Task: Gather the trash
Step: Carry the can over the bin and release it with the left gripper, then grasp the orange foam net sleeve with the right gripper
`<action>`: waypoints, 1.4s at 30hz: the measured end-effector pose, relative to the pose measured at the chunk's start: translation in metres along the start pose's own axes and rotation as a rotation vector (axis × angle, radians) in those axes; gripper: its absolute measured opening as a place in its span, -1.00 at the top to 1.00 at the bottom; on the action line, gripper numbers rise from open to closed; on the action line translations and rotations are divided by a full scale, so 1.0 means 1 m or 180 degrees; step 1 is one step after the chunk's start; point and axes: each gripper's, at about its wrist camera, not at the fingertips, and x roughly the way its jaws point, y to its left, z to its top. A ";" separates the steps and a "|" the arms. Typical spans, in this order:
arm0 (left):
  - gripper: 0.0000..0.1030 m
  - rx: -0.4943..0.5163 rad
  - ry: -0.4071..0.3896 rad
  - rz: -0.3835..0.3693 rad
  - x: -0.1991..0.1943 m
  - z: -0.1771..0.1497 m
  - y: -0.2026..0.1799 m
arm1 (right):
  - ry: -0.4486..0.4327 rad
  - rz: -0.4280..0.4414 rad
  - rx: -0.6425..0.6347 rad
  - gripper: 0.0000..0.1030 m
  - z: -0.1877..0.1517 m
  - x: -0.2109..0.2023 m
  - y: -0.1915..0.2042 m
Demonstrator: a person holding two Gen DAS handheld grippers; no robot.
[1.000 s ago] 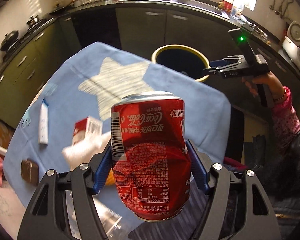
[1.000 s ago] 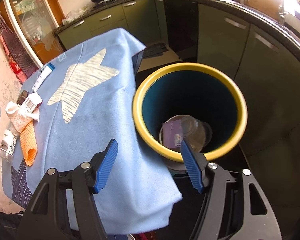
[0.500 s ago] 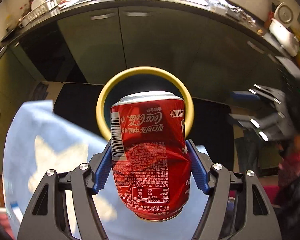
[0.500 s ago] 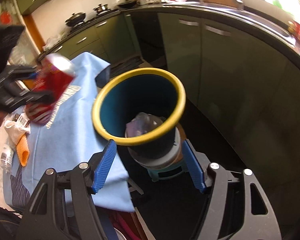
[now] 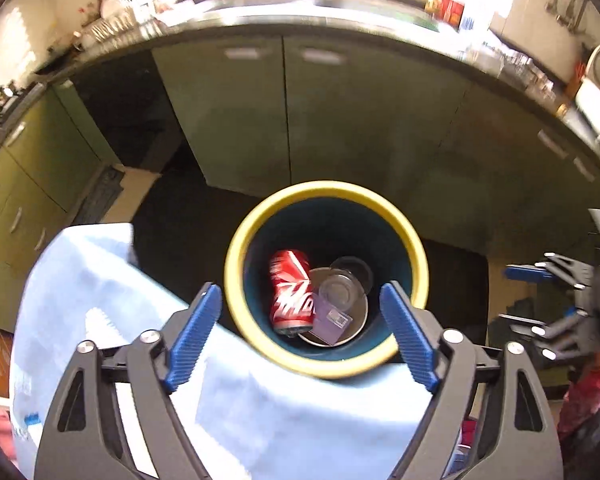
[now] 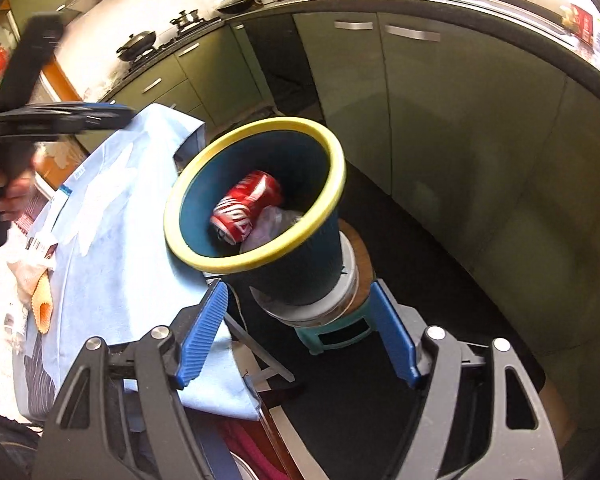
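A crushed red cola can (image 5: pixel 291 290) lies inside the yellow-rimmed teal bin (image 5: pixel 236 264), beside a clear plastic container (image 5: pixel 342 296). My left gripper (image 5: pixel 300 286) hovers above the bin mouth; its jaws are opening and nothing is between them. In the right wrist view the can (image 6: pixel 246 206) and the clear plastic (image 6: pixel 272 220) show through the bin's (image 6: pixel 332 152) mouth. My right gripper (image 6: pixel 298 286) hangs in front of the bin, jaws opening, empty. The left gripper (image 6: pixel 100 114) appears side-on at upper left, held in a hand.
The bin stands on a teal stool (image 6: pixel 332 332) beside a table under a light blue cloth (image 6: pixel 112 240). More litter lies at the table's left: an orange cloth with tissue (image 6: pixel 40 304) and a small carton (image 6: pixel 40 244). Green kitchen cabinets (image 6: pixel 440 140) curve behind.
The left gripper carried the can from the table to over the bin, opened, and the can dropped in. The right gripper drew back from the bin mouth and widened slightly.
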 end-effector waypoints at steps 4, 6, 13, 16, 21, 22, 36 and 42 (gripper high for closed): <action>-0.73 -0.0243 -0.0375 0.0044 -0.071 -0.046 0.014 | 0.0056 0.0096 -0.0145 -0.35 0.000 0.008 0.021; -0.76 -0.0351 -0.0510 0.0138 -0.096 -0.069 0.020 | 0.0107 0.0135 -0.0276 -0.35 0.001 0.011 0.039; -0.81 -0.0963 -0.0787 0.0488 -0.173 -0.189 0.063 | 0.0338 0.0349 -0.1036 -0.36 -0.001 0.026 0.126; -0.87 -0.1243 -0.0875 0.0773 -0.200 -0.247 0.087 | 0.0470 0.0536 -0.1444 -0.36 -0.005 0.037 0.177; -0.90 -0.1627 -0.1006 0.1136 -0.229 -0.328 0.103 | 0.0649 0.0870 -0.2067 -0.36 -0.020 0.049 0.261; -0.90 -0.1687 -0.1019 0.1179 -0.233 -0.342 0.105 | 0.0673 0.0947 -0.2201 -0.37 -0.024 0.051 0.279; -0.91 -0.2211 -0.1047 0.1264 -0.230 -0.435 0.103 | 0.0921 0.1081 -0.3083 -0.42 -0.057 0.080 0.389; -0.91 -0.2324 -0.1077 0.1222 -0.225 -0.438 0.105 | 0.0971 0.1050 -0.3163 -0.40 -0.059 0.086 0.391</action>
